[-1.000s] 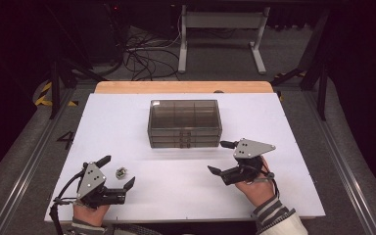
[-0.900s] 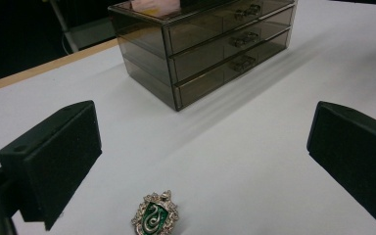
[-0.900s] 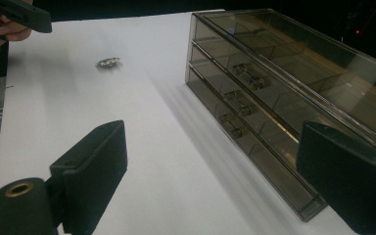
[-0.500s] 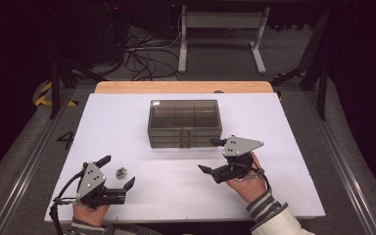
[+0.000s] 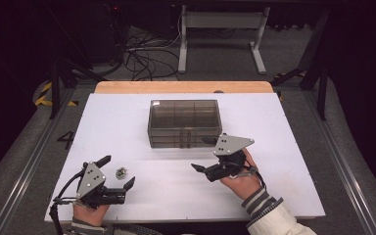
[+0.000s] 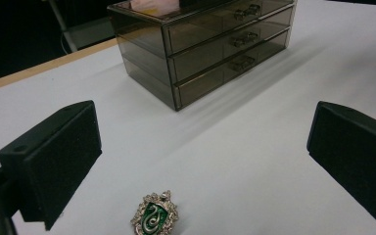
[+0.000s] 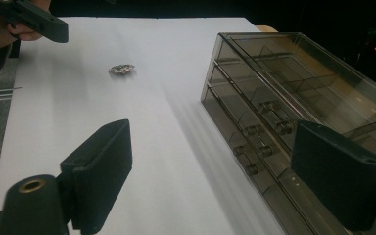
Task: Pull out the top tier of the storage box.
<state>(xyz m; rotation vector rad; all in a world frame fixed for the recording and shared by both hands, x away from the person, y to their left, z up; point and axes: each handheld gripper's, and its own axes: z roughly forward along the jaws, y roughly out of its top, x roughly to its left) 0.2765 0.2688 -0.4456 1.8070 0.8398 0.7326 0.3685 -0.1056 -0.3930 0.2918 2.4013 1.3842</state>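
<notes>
Between my left gripper's [image 6: 196, 161] spread jaws, near side, lies the green crest pin [image 6: 154, 215]; my right gripper [image 5: 208, 155], jaws also spread and just narrowing on nothing, faces the smoked drawer box [image 5: 184, 122].

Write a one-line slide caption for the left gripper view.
Open left tool poised over a green crest badge, three-drawer smoky box behind on the white table.

Beyond my white table [image 5: 293, 147] I see tangled cables [image 5: 144, 54] far left; a grey desk frame [image 5: 223, 34] far centre.
</notes>
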